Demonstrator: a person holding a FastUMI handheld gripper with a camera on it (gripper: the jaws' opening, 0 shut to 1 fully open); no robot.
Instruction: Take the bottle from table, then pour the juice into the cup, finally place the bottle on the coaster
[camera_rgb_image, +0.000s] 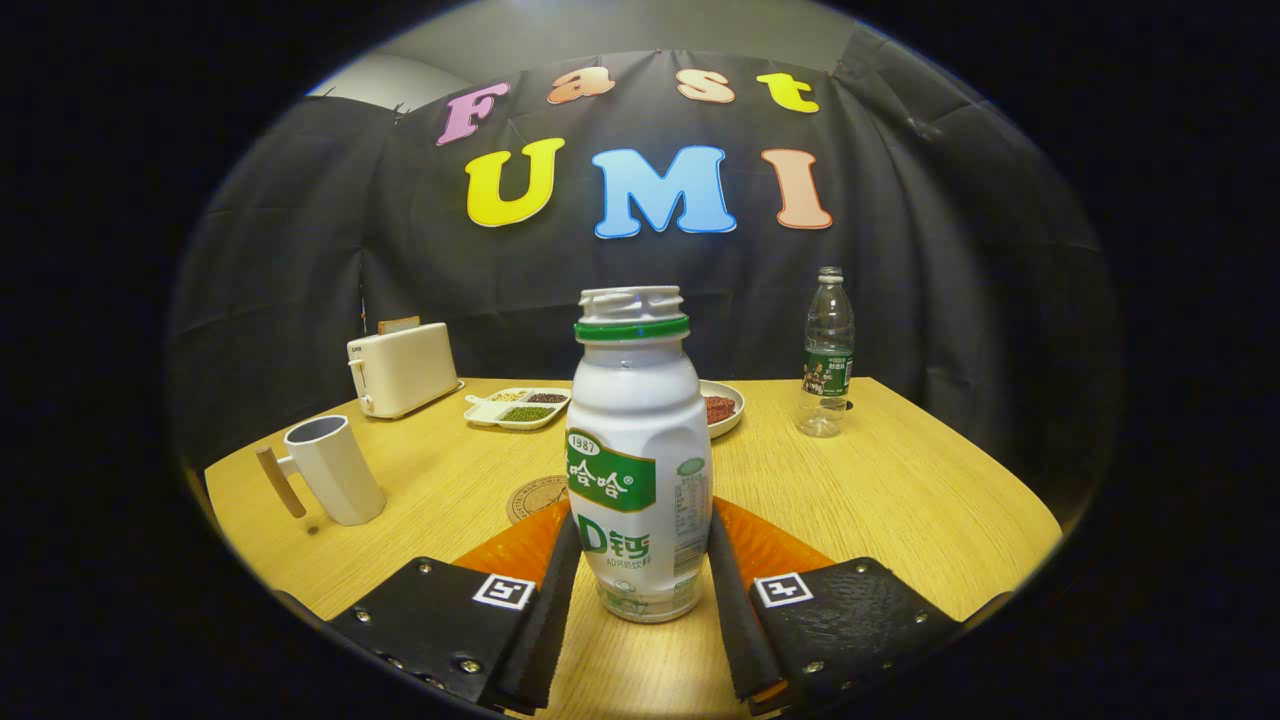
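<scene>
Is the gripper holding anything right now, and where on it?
Yes: the gripper is shut on the white bottle, both fingers pressing its lower body, one on each side.

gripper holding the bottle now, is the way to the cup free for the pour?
Probably yes. The gripper has both fingers pressed on the white bottle, which stands uncapped between them. The cup stands upright off to the left on the table, with bare wood between it and the bottle.

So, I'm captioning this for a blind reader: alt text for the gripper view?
The tongs are shut on an uncapped white bottle upright on a wooden table. A white cup stands beyond to the left, a round coaster just behind the bottle.
</scene>
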